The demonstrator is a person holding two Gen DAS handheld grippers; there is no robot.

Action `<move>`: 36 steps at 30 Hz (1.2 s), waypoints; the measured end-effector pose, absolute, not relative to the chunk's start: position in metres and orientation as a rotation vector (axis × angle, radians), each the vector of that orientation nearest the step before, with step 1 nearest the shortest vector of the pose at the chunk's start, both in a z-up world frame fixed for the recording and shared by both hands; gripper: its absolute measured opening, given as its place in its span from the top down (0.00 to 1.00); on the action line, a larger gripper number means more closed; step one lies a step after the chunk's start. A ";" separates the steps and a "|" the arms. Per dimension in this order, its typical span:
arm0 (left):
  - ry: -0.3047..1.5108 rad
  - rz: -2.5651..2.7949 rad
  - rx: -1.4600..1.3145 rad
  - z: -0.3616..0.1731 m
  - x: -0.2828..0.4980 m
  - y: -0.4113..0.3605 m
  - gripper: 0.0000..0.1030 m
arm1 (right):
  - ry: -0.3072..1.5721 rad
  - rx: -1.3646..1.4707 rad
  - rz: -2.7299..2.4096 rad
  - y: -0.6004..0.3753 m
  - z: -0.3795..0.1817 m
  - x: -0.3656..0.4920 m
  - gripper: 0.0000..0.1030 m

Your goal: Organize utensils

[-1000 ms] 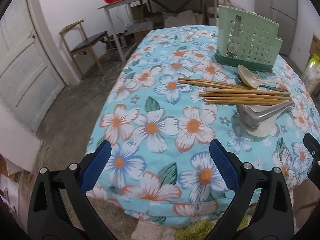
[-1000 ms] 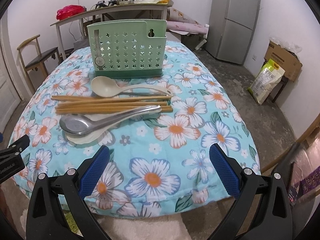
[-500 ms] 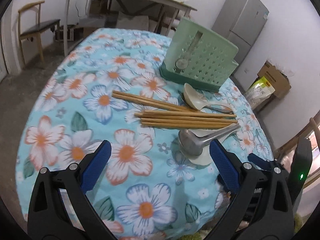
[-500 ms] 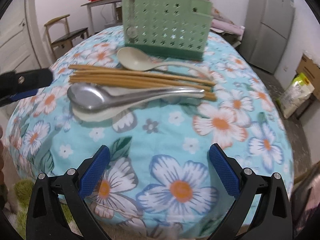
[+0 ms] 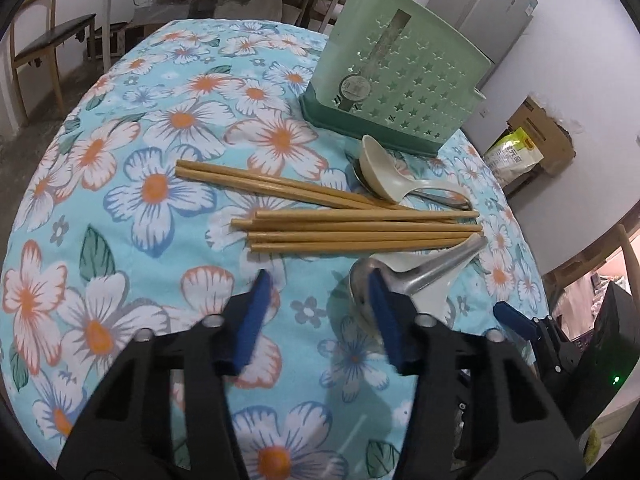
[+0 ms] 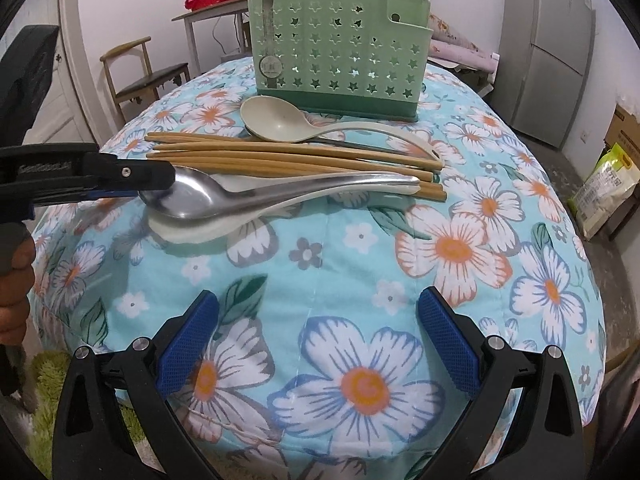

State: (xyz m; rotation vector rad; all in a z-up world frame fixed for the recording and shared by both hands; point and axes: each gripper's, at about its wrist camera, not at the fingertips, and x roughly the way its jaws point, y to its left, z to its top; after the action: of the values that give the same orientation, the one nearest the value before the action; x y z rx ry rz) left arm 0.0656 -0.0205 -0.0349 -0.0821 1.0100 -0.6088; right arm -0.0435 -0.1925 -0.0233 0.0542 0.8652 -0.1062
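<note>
- My table carries a turquoise floral cloth.
- Green perforated utensil holder stands upright at the far side.
- Cream spoon lies just before it.
- Wooden chopsticks lie bundled alongside.
- Steel spoon rests nested on a white spoon, nearest me.

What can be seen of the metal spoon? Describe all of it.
The metal spoon looks like polished steel, with a wide shallow bowl and a tapering handle. It lies bowl up, nested on a cream spoon beneath it, its handle running alongside the chopsticks on the floral tablecloth. The left gripper is open at its bowl end, one blue pad in front of the bowl rim; actual contact cannot be confirmed.
</note>
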 end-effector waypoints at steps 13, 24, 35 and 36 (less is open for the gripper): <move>1.033 -0.672 -0.115 -0.029 0.059 -0.022 0.98 | 0.855 0.053 -0.107 -0.193 -0.024 -0.041 0.06; 1.074 -0.599 -0.263 -0.025 0.066 0.023 0.94 | 0.845 0.056 -0.110 -0.193 -0.024 -0.044 0.06; 1.192 -0.642 -0.489 -0.046 0.068 0.036 0.63 | 0.845 0.056 -0.110 -0.193 -0.024 -0.044 0.06; 1.197 -0.650 -0.481 -0.047 0.068 0.030 0.63 | 0.845 0.056 -0.110 -0.192 -0.024 -0.044 0.06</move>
State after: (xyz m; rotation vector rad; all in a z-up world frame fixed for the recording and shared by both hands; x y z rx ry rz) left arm 0.0681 0.0296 -0.0470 -0.4810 1.1965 -0.6496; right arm -0.0442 -0.1922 -0.0243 0.0558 0.8448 -0.1101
